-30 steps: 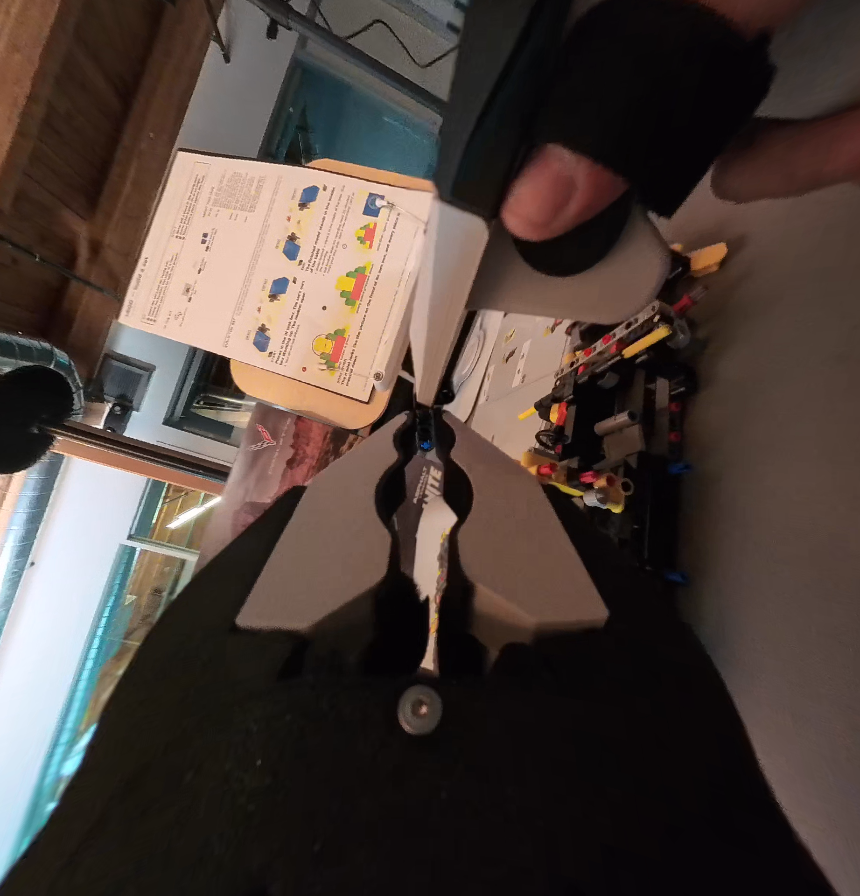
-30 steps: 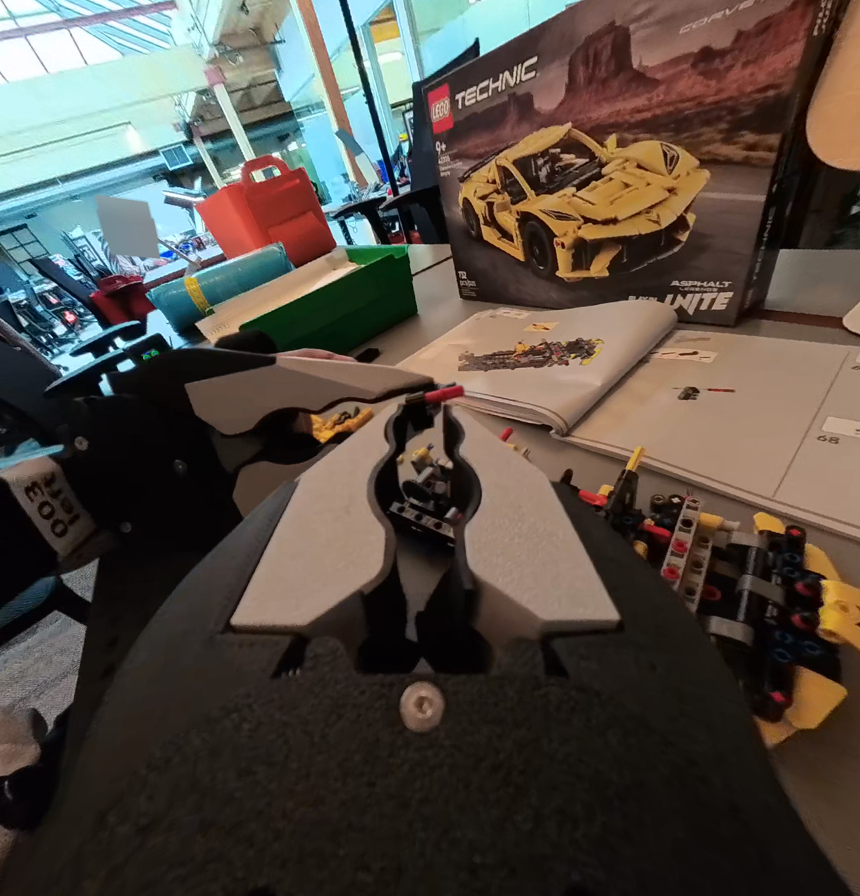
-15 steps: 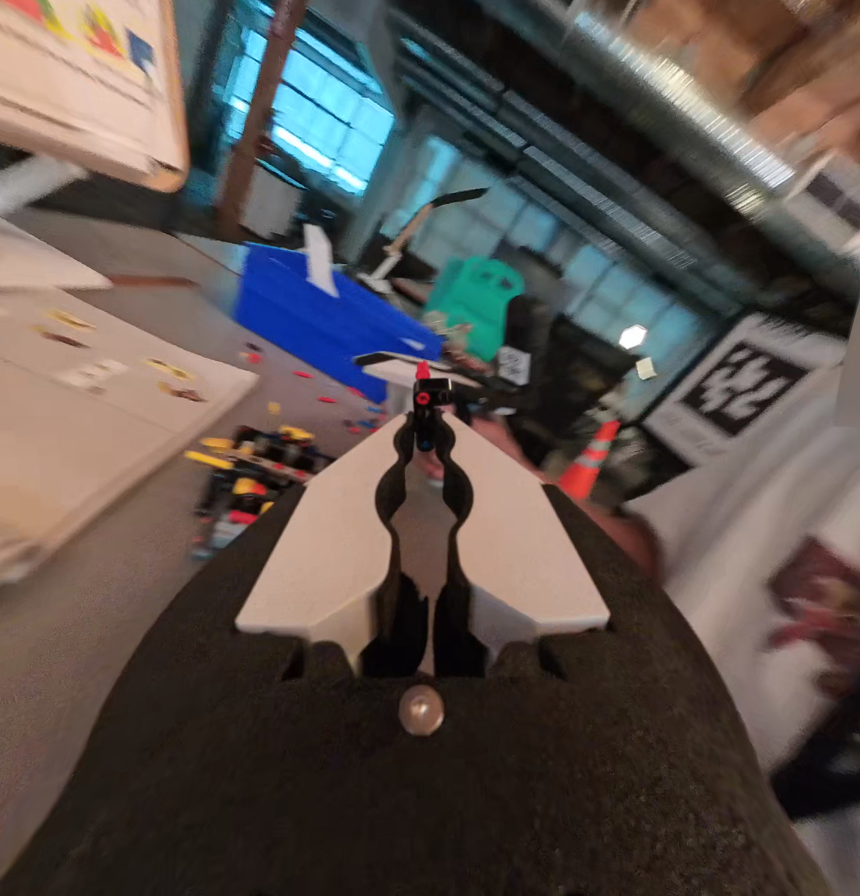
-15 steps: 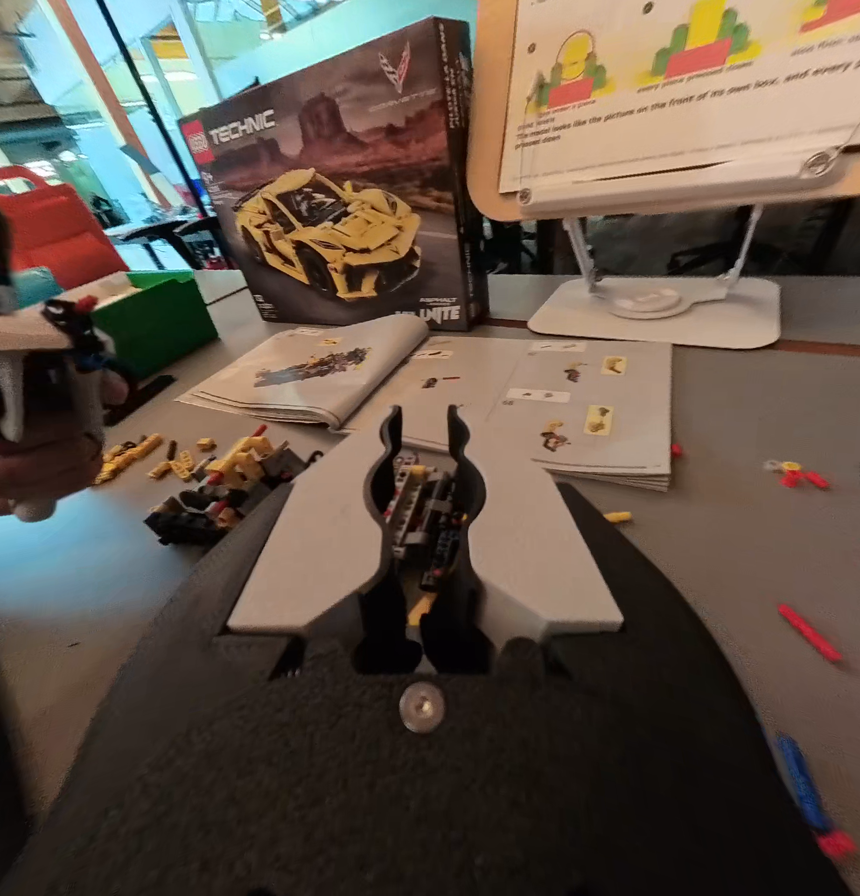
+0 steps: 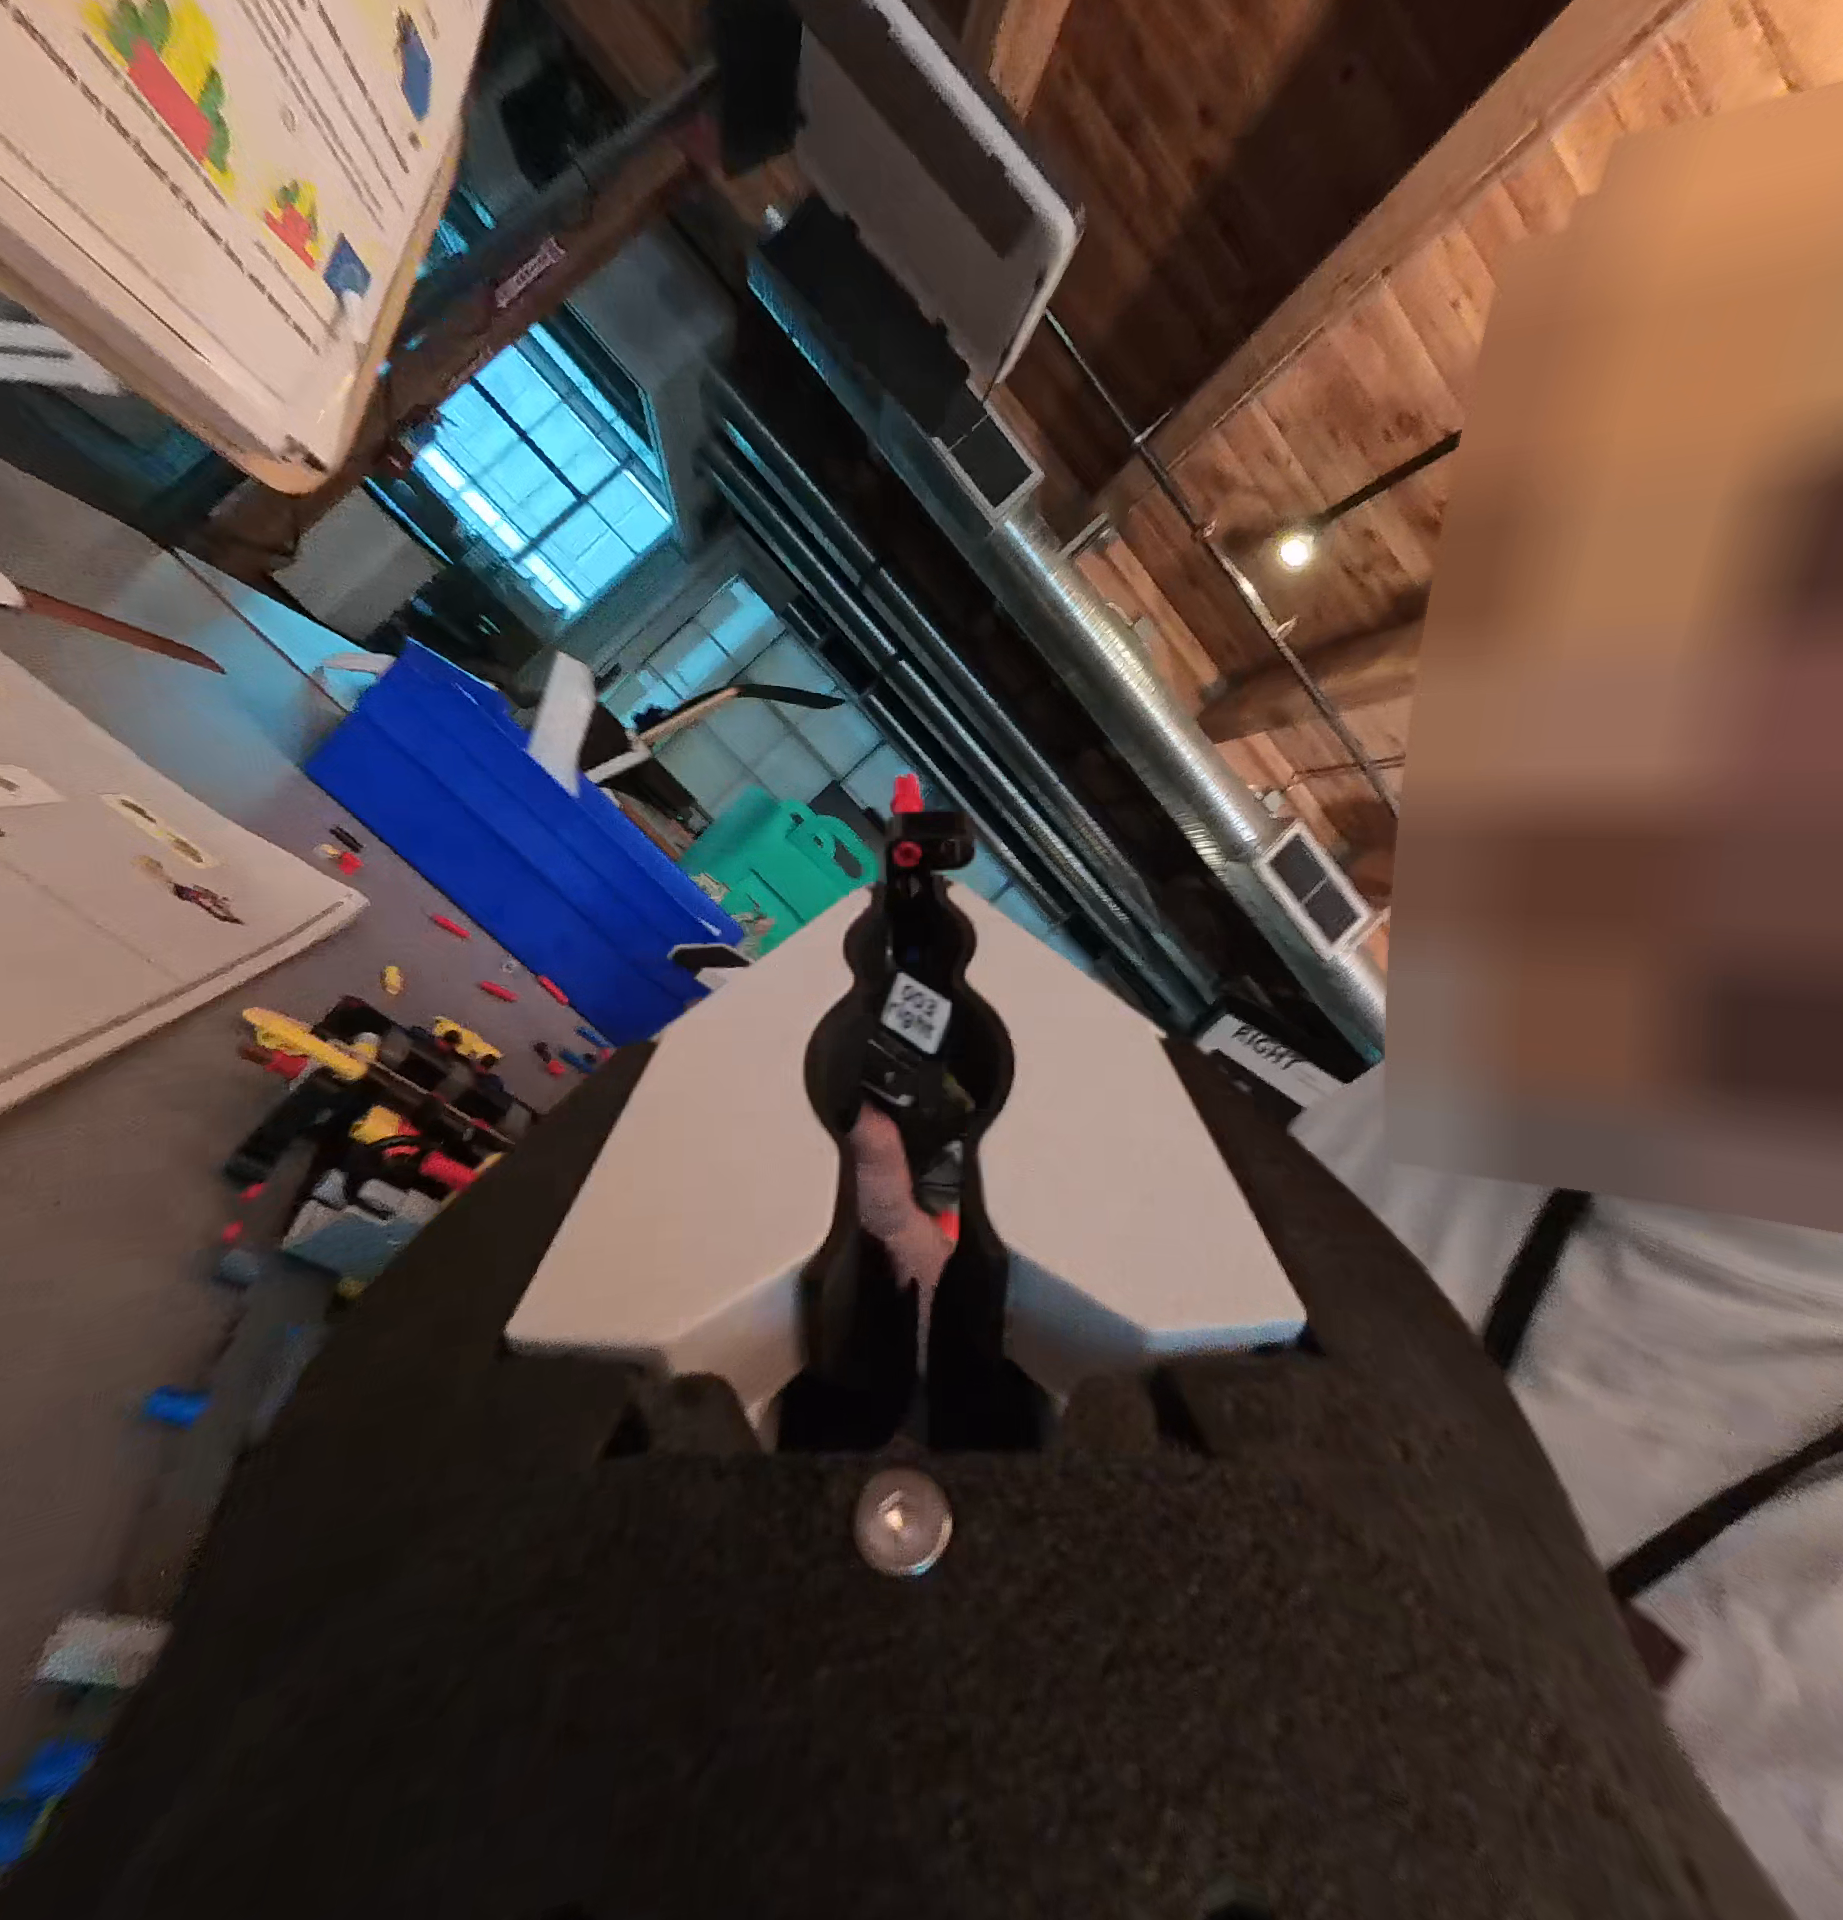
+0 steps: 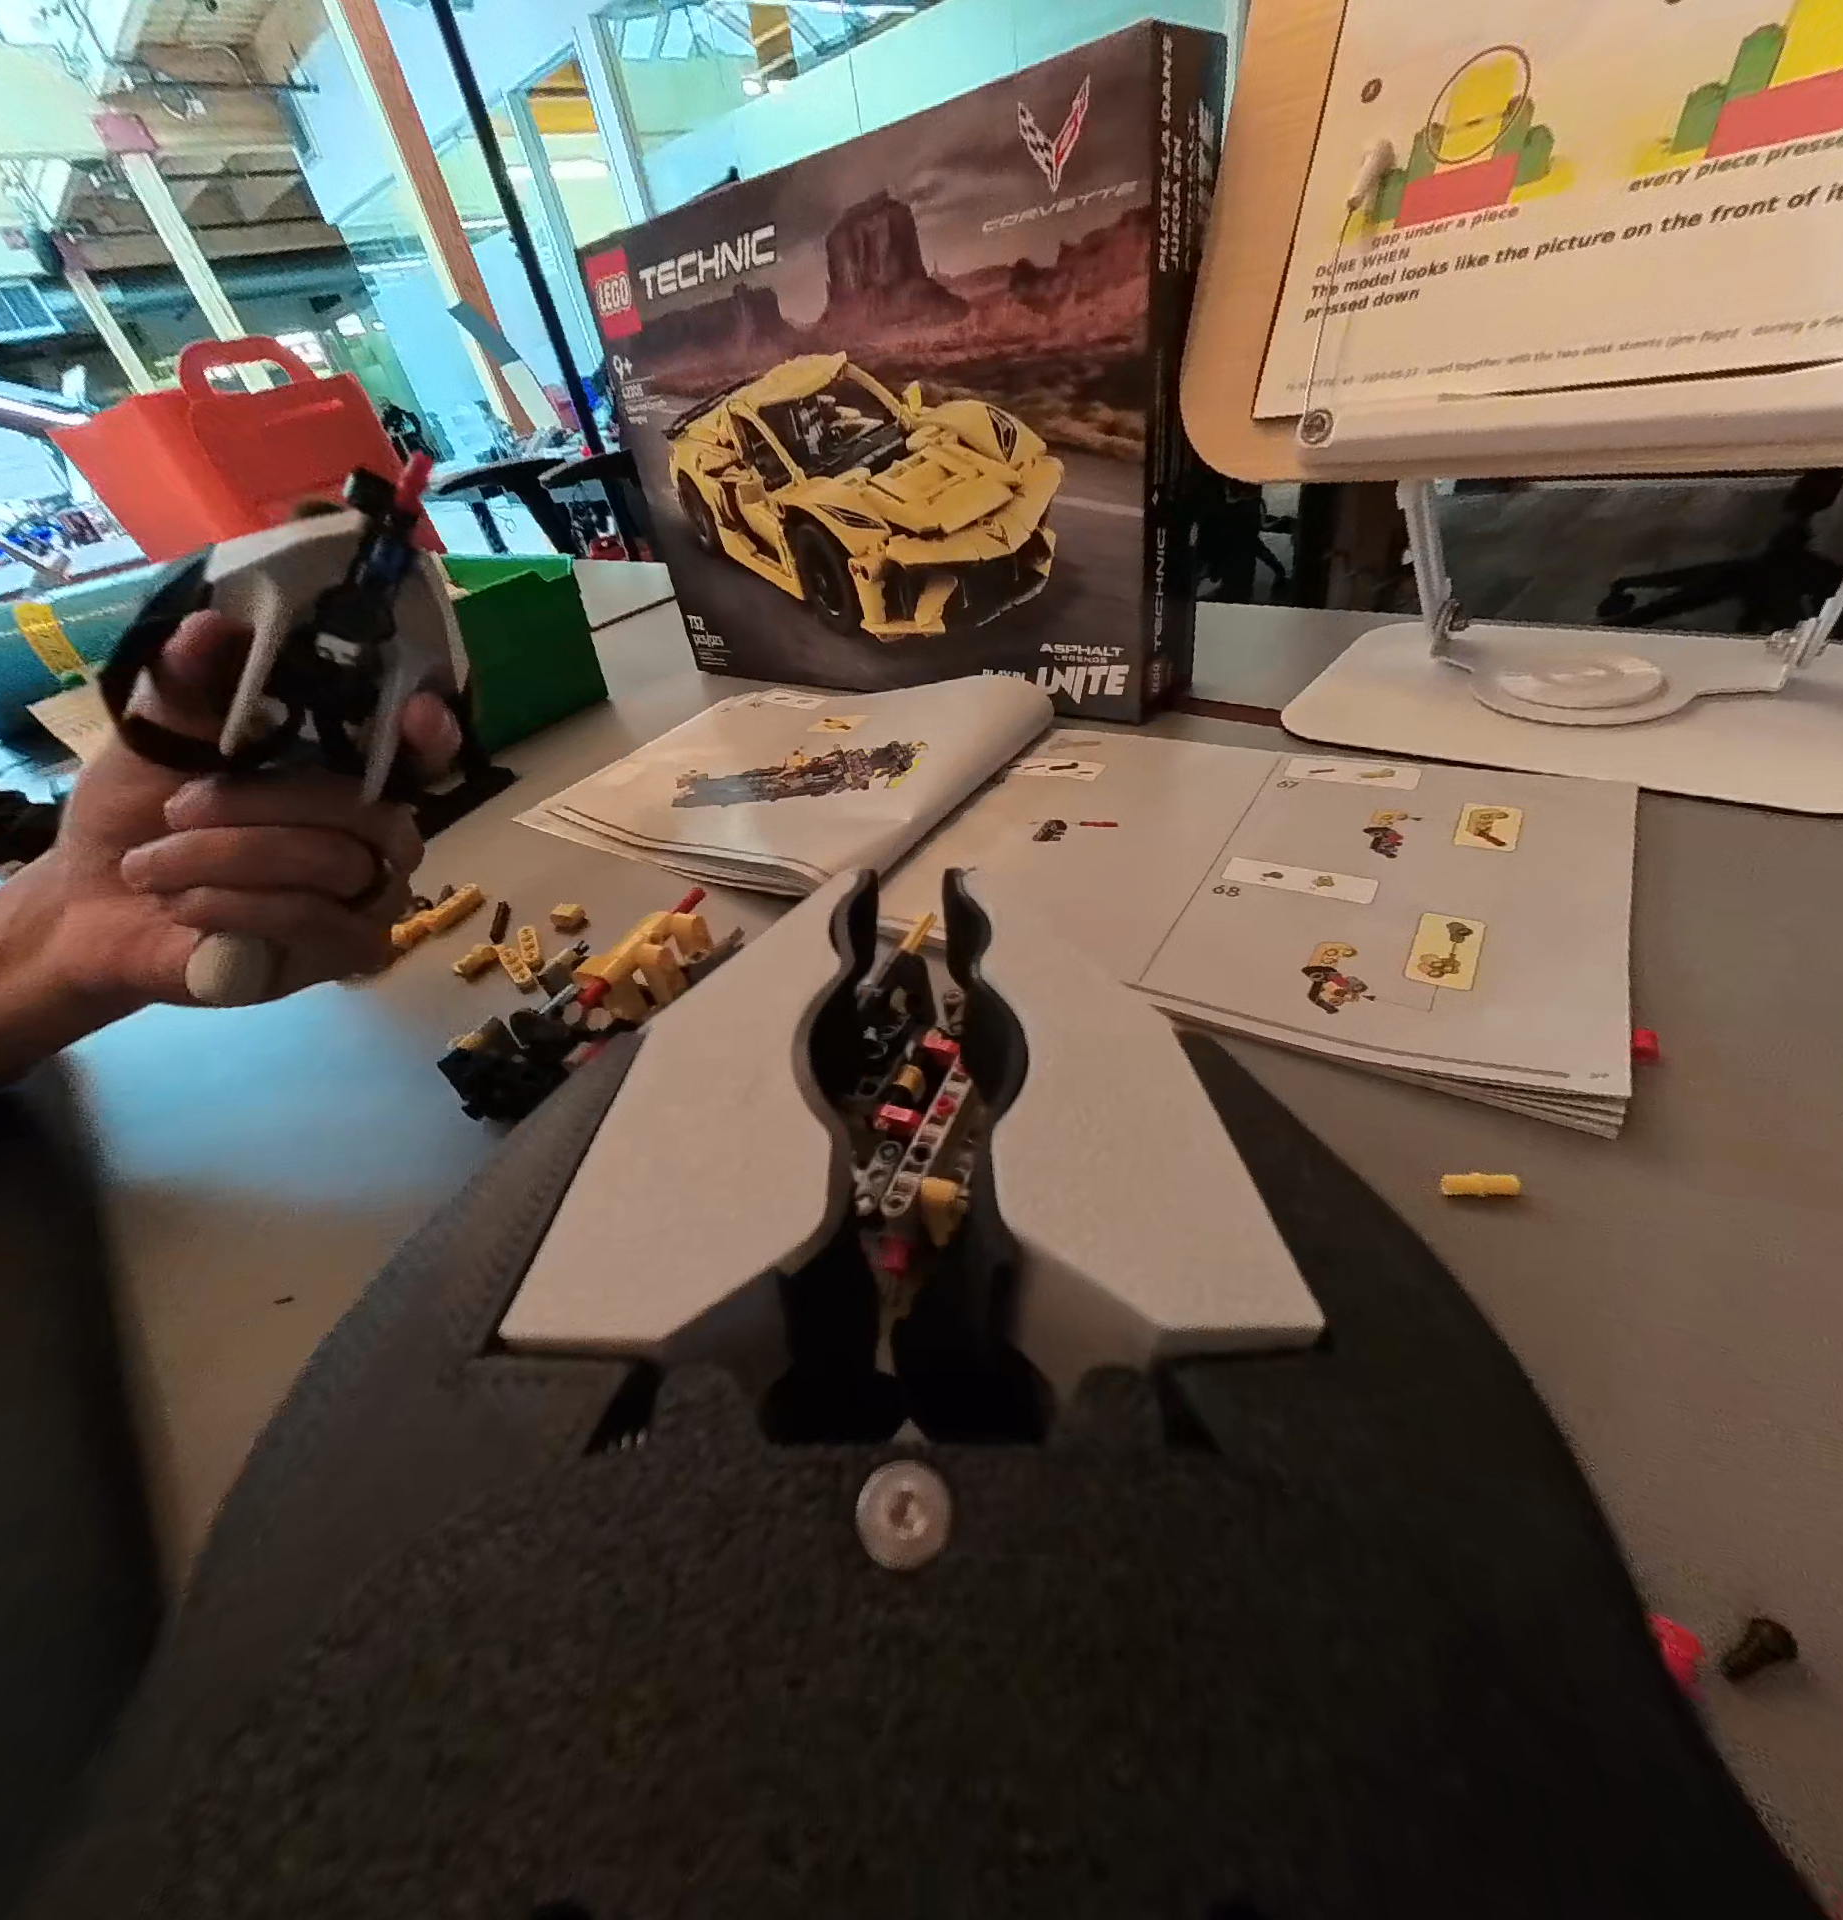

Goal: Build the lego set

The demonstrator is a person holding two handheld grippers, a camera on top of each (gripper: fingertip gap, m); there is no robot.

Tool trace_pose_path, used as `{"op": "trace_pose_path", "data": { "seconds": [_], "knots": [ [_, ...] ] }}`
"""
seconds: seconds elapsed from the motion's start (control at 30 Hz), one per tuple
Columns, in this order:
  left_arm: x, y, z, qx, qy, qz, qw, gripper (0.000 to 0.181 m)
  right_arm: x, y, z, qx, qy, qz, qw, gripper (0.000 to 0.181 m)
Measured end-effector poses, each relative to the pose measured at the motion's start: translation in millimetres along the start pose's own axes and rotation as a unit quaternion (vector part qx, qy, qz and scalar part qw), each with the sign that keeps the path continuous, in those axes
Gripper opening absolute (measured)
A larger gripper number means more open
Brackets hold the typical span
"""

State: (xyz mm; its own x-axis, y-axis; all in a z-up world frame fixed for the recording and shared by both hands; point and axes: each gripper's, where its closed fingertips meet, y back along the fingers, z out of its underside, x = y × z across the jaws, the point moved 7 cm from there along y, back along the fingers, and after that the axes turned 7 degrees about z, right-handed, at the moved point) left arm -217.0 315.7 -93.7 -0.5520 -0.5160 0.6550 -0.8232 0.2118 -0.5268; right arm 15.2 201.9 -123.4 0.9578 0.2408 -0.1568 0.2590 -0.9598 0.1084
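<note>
Lego piece (image 5: 922,840), black with red pin, pinched in left gripper (image 5: 912,883), raised off table (image 6: 1519,1299). Right gripper (image 6: 909,894) slightly parted, empty, above half-built model (image 6: 912,1132).

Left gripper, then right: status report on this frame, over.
Left gripper shut on small black piece with red pin, raised off table. Right gripper open above half-built model. Nothing in the way.

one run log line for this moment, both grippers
left gripper: shut on small black piece with red pin, raised off table | right gripper: open, empty, above partly built model | manual: open on table
</note>
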Motion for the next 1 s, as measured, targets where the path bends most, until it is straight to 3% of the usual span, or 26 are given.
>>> {"op": "trace_pose_path", "data": {
  "seconds": [0.13, 0.5, 1.0],
  "knots": [
    [1, 2, -2, 0.012, 0.054, 0.042, 0.998, 0.007, 1, 0, 2, -0.002, -0.025, -0.011, 1.000, 0.009],
    [6, -8, 11, -0.051, 0.023, 0.046, 0.997, 0.007, -3, 0, 2, -0.006, -0.045, -0.029, 0.999, 0.008],
    [12, -13, 16, -0.069, 0.015, 0.060, 0.996, 0.007, -8, -1, 2, -0.007, -0.036, -0.040, 0.999, 0.006]
  ]
}}
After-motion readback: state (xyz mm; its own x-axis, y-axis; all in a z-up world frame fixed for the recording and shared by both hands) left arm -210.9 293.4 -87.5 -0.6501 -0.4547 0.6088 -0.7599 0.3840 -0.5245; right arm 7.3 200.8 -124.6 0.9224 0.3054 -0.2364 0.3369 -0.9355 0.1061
